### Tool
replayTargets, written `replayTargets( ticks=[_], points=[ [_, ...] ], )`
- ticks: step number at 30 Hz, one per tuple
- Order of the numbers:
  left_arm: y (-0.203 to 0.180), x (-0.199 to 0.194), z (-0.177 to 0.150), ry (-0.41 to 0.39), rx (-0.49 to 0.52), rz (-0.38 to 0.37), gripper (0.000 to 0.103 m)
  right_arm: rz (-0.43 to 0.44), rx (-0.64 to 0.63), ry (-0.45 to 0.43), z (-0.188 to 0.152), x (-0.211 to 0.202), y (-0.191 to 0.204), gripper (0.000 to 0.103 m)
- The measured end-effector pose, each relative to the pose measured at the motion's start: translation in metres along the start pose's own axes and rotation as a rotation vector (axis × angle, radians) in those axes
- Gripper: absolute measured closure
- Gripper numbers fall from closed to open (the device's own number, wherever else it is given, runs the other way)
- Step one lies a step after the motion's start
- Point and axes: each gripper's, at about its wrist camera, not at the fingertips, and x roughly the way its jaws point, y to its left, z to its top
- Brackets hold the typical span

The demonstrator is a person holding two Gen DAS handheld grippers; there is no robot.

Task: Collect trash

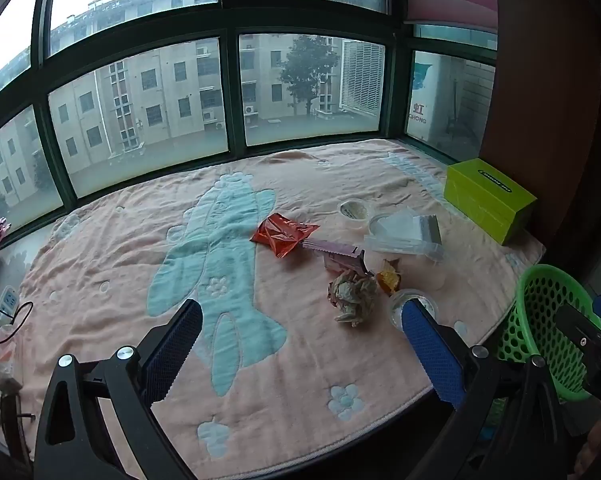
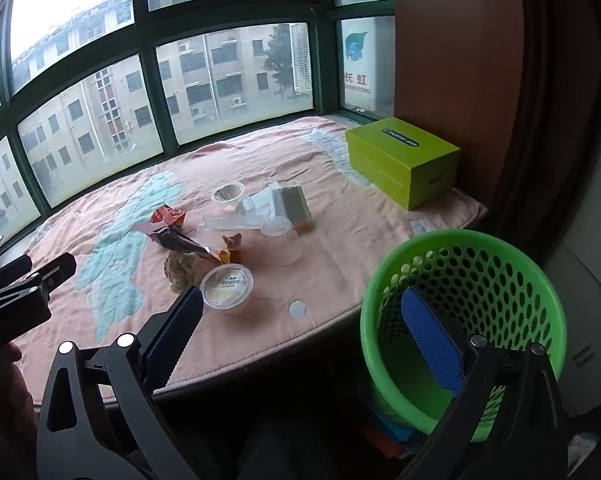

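Observation:
A heap of trash lies on the pink blanket: a red wrapper, a purple wrapper, a crumpled paper ball, an orange wrapper, clear plastic bags and a lidded cup. A clear cup lies tipped beside them. My left gripper is open and empty, short of the paper ball. Equally empty, my right gripper stands open at the blanket's front edge, its right finger in front of the green basket.
A lime-green box sits at the back right by a brown wall. Windows close off the far side. A small round cup lies behind the heap. A power strip and cable lie at the left edge.

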Motion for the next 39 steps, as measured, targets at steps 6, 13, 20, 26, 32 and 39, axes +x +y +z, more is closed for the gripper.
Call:
replayTargets(
  ticks=[6, 13, 20, 26, 32, 39],
  points=[
    [-0.0016, 0.0004, 0.0001, 0.009, -0.001, -0.003, 0.006, 0.006, 0.005, 0.000, 0.0001, 0.0004, -0.0014, 0.005],
    [0.0004, 0.0013, -0.0009, 0.011, -0.009, -0.010, 0.006, 0.006, 0.005, 0.004, 0.0001, 0.0034, -0.0013, 0.005],
    [-0.0040, 0.0039, -0.0023, 0.015, -0.007, -0.008, 0.006, 0.008, 0.010, 0.002, 0.0008, 0.0023, -0.0009, 0.005],
    [-0.0054, 0.0046, -0.0026, 0.016, -0.008, -0.008, 0.006, 0.011, 0.008, 0.004, 0.0008, 0.0050, -0.0013, 0.005],
    [-0.0047, 0.0071, -0.0001, 0.022, -0.011, -0.010, 0.006, 0.008, 0.007, 0.003, -0.0001, 0.0056, -0.0023, 0.005],
    [-0.0046, 0.0073, -0.0002, 0.025, -0.013, -0.010, 0.006, 0.009, 0.011, 0.004, 0.0002, 0.0054, -0.0016, 0.005]
  ],
)
